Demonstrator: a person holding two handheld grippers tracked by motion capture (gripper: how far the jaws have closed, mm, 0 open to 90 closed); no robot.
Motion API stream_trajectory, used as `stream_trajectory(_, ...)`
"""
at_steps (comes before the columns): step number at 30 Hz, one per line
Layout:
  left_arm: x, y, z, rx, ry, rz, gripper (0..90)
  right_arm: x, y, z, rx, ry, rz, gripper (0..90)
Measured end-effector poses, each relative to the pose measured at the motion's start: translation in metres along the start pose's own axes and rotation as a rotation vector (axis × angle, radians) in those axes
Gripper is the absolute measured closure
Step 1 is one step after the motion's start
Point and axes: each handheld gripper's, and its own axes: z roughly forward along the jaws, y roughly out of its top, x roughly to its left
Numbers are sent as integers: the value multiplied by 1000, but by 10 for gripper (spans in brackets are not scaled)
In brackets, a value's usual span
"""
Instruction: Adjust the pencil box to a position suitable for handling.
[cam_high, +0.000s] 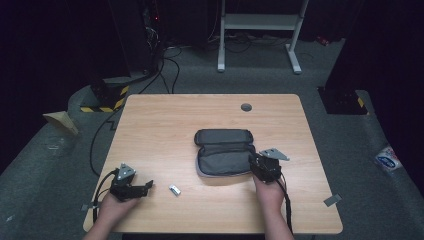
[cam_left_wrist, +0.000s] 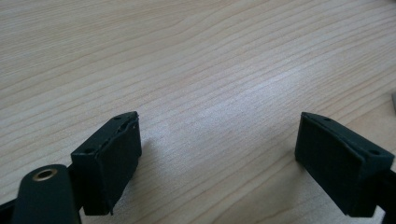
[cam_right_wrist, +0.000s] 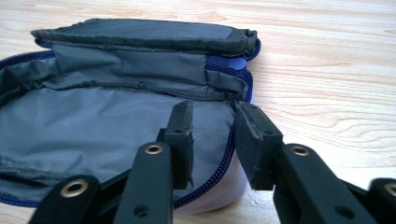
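The right gripper (cam_high: 258, 165) sits right of centre in the high view, its jaws closed on the near right rim of the open grey pouch (cam_high: 223, 152); in the right gripper view one jaw is inside the zip edge (cam_right_wrist: 229, 144), one outside. The pouch (cam_right_wrist: 107, 126) lies unzipped at the table's (cam_high: 165, 125) centre, its grey lining bare. The left gripper (cam_high: 145, 187) rests at lower left, jaws wide apart over bare wood, a small silver object (cam_high: 174, 190) just beside it.
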Motion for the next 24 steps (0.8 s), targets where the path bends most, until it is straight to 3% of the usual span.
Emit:
stream_trajectory(17, 0, 0, 0, 0, -1, 3, 149, 27, 2, 9, -1, 31, -57, 703)
stream_trajectory(24, 0, 0, 0, 0, -1, 3, 150, 23, -2, 11, 22, 9, -79, 716)
